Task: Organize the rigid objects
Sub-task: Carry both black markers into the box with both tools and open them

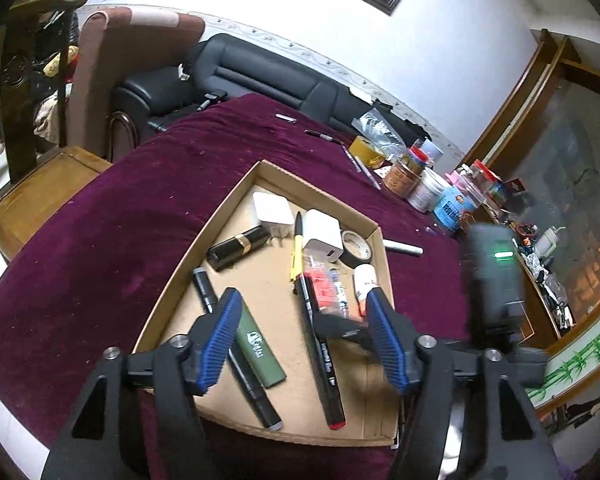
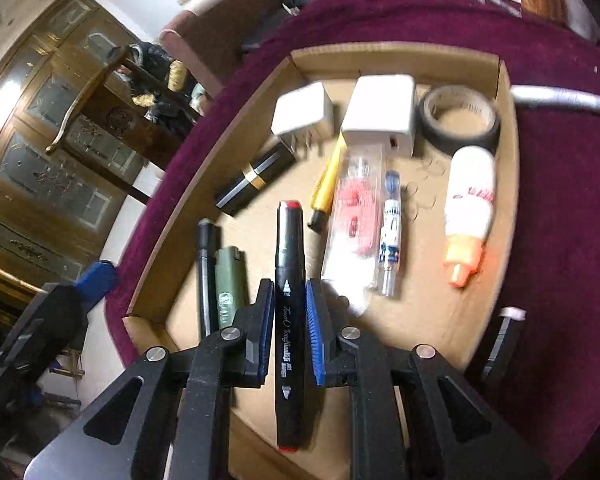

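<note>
Red-capped black marker (image 2: pixel 289 312) sits clamped between the right gripper (image 2: pixel 288 328) pads, mid-barrel, long axis running straight along the fingers, red end pointing away over the cardboard tray (image 2: pixel 396 54). In the left wrist view the same marker (image 1: pixel 320 356) lies along the tray's near half, with the right gripper (image 1: pixel 348 330) coming in from the side. Whether it's resting on the tray floor or just above it, can't tell.

Left gripper (image 1: pixel 300 340) is released, jaws wide, nothing between the pads; it hangs over the near tray with the green lighter (image 1: pixel 260 350) and a second black marker (image 1: pixel 236 354) under its left finger.

Judgement: step in hand is setting this marker down in the tray. To do it well:
- Keep it parallel to the second black marker and green lighter (image 2: pixel 230 286), which lie just left of it. That lane looks free.
- Lower until the barrel is supported before letting go; it's round and will likely roll.
- Open only a little, then back out along the fingers so the pads don't drag it.
- Mind the clear packet with red contents (image 2: pixel 352 220) just right of the gripper; a sideways exit could knock it.
- Left gripper should stay out of the lane.

Beyond: two white chargers (image 2: pixel 380 116), tape roll (image 2: pixel 460 120) and lipstick (image 2: pixel 256 178) at the tray's far end, white bottle with orange cap (image 2: pixel 470 208) on the right. Tray sits on the table's maroon cloth (image 2: pixel 560 200); a silver pen (image 2: pixel 560 100) lies outside it.
</note>
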Motion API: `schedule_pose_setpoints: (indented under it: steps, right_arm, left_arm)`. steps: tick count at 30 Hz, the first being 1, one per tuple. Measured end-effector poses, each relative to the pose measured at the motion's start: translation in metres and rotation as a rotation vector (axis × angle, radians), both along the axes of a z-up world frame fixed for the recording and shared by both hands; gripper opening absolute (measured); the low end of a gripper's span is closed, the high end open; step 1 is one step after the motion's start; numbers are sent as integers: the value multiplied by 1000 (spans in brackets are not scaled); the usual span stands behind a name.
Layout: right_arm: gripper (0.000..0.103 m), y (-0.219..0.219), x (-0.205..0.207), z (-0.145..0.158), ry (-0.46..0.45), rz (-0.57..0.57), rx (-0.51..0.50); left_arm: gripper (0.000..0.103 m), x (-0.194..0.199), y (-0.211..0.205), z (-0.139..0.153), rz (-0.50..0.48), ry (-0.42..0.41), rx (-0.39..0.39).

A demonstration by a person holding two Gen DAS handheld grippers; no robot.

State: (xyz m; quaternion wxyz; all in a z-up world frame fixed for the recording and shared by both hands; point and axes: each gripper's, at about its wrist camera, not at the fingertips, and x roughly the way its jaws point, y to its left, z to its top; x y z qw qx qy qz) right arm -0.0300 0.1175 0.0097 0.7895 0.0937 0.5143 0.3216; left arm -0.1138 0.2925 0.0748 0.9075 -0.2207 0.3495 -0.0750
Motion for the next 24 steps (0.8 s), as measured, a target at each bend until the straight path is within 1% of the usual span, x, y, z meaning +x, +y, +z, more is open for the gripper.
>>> schedule_pose_setpoints:
  steps: [1,2,3,4,6,8,9,10,13,16,19,20,21,22,23,24]
  right_arm:
    - [16,-11,-5,10,-31,2,30]
    - [17,-23,-10,18,-61,-9,39]
    - [21,-42,-17,27,-107,-42,26]
    - [25,-55,-21,31,-138,-68,2]
    - [25,-81,-32,34,-198,-123,-93]
    - [25,-95,-39,27,-197,-159,-139]
    - [25,-99,-42,18,-170,-158,-146]
    - [25,-100,-43,11,-152,-152,-154]
    - [25,-90,-44,-7,-143,-135,-203]
    - [26,-81,-49,-17,-136,-106,-206]
    - [27,-69,-55,-15,-216,-94,-310]
    - [27,-66,-58,-17,-235,-89,-330]
    - [22,-62,-63,-19,-265,-84,-363]
    - [16,-63,-64,-19,-275,-81,-364]
    - [15,-69,-64,-19,-265,-85,-338]
    - [13,-78,-62,-18,-235,-96,-287]
  left_arm:
    - [62,-1,1,1,-2,1,0]
    - [64,-3,1,2,-2,-3,3]
    - [67,-4,1,2,1,-8,10]
    - [67,-4,1,3,10,-14,22]
    - [67,-4,-3,3,23,-20,44]
    - [67,-2,-7,3,21,-20,51]
    - [67,-1,-10,2,18,-18,55]
    - [67,1,-15,1,13,-12,63]
    - [67,-1,-23,2,-10,-1,81]
    - [67,-6,-25,5,1,-4,106]
    - [67,-7,-26,6,13,-2,108]
    - [67,-7,-26,7,13,0,104]
    - [67,-7,-27,7,12,-1,101]
    - [67,-8,-28,7,10,-5,102]
    - [67,-8,-29,8,10,-8,103]
    - [67,-9,-28,9,12,-12,107]
